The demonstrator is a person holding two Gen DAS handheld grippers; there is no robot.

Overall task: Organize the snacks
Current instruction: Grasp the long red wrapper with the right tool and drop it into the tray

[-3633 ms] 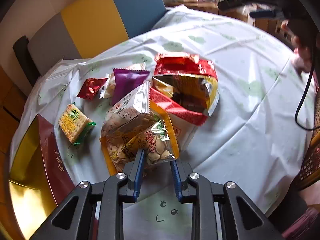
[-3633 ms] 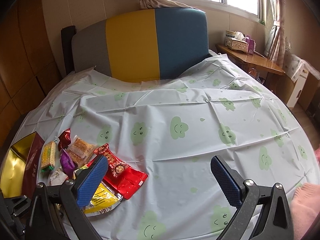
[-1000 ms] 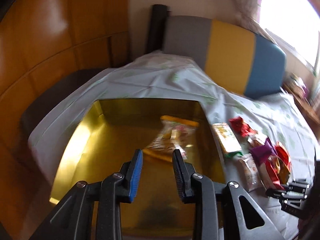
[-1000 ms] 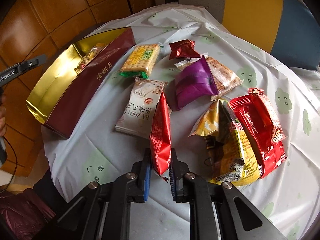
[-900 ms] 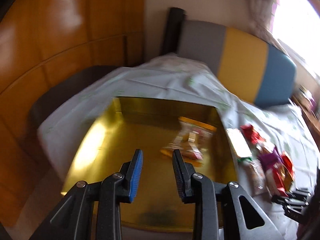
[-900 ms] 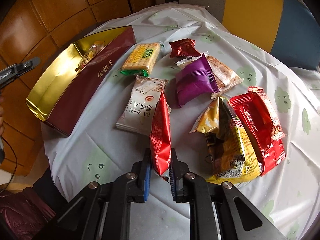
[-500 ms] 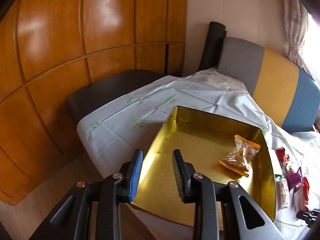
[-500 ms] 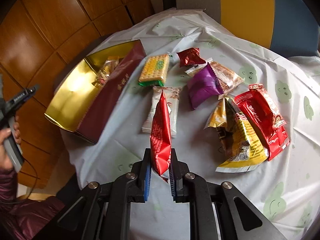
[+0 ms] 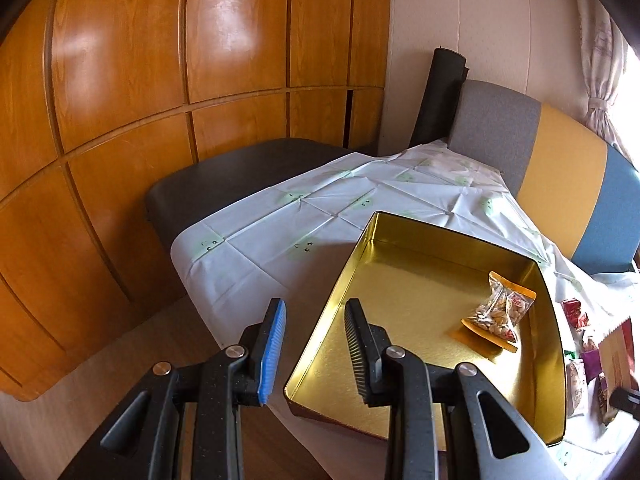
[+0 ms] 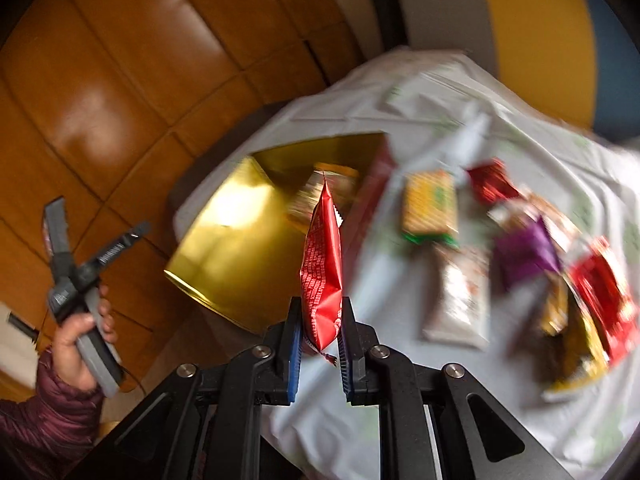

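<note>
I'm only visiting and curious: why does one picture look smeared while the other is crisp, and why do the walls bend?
Right wrist view: motion blur smears the snacks on the tablecloth, while the red packet in the right gripper stays sharp. Left wrist view: crisp, with glare on the wood panels and a bright window at the right edge. Both views: the fisheye lens bends straight lines.

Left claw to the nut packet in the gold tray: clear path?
Probably yes. The left claw is open and empty beside the gold tray, which has no lid; the nut packet lies alone, uncovered, at its far side.
</note>
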